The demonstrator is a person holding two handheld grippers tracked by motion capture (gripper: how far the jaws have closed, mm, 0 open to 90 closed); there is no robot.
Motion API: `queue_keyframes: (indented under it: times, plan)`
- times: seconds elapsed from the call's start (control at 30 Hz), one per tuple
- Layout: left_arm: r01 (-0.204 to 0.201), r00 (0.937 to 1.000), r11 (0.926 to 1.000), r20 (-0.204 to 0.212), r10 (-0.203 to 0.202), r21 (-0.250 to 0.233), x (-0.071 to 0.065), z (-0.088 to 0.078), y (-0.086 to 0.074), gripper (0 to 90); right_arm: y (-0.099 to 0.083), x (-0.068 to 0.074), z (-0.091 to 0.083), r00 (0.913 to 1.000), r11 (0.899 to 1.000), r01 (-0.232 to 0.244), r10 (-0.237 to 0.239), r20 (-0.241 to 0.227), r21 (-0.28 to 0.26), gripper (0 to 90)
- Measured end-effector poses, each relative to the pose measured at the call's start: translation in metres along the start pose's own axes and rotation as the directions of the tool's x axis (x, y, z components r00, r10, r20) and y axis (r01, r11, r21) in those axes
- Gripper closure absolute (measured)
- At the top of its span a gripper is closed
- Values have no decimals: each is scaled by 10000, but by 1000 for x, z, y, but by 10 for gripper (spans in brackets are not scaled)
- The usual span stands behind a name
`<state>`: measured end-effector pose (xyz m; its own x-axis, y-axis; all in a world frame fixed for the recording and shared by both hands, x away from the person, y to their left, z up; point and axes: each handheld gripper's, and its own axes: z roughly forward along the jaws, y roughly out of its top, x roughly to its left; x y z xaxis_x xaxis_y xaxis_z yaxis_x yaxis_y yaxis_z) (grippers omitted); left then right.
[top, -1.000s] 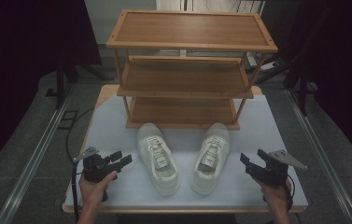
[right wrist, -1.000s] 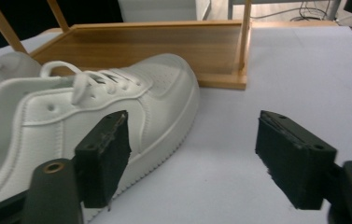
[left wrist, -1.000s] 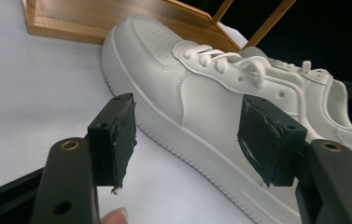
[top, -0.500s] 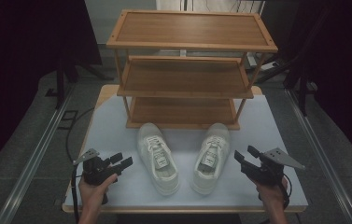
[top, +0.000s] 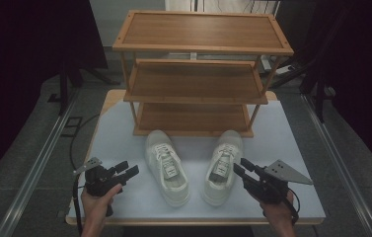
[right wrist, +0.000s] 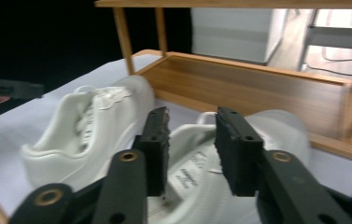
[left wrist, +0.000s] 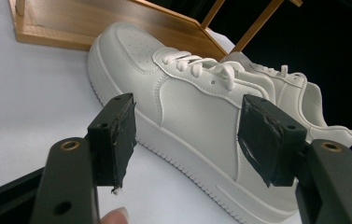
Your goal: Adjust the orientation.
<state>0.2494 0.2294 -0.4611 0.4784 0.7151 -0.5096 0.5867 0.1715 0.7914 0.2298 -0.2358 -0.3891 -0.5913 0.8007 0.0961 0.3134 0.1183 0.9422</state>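
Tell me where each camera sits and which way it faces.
High view: above the near table edge, looking forward and down at the shoe rack; both forearms, left gripper and right gripper show.
Left gripper view: between its open jaws, facing the left sneaker.
Right gripper view: between its closing, empty jaws, facing the right sneaker.
Shared: both sneakers, the rack, the white table.

- near shoe [left wrist: 183, 121] heel running off the bottom edge in left gripper view
- far shoe [left wrist: 304, 100] mostly hiding behind it
- right shoe [right wrist: 276, 135] blurring in right gripper view, fingers [right wrist: 157, 144] covering its tongue label
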Motion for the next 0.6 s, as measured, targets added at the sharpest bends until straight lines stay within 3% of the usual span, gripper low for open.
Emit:
queue_keyframes:
  times: [0.23, 0.6]
  plan:
    - [6, 10000, 10000, -13, -7, -74, 0, -3, 0, 371, -2, 17, 11, 9955, 9992, 235, -204, -924, 325, 814]
    - [5, 10000, 10000, 30, -5, -3, -3, -2, -1, 372, -14, 53, 39, 9785, 9898, 924, -700, -1940, 1087, 881]
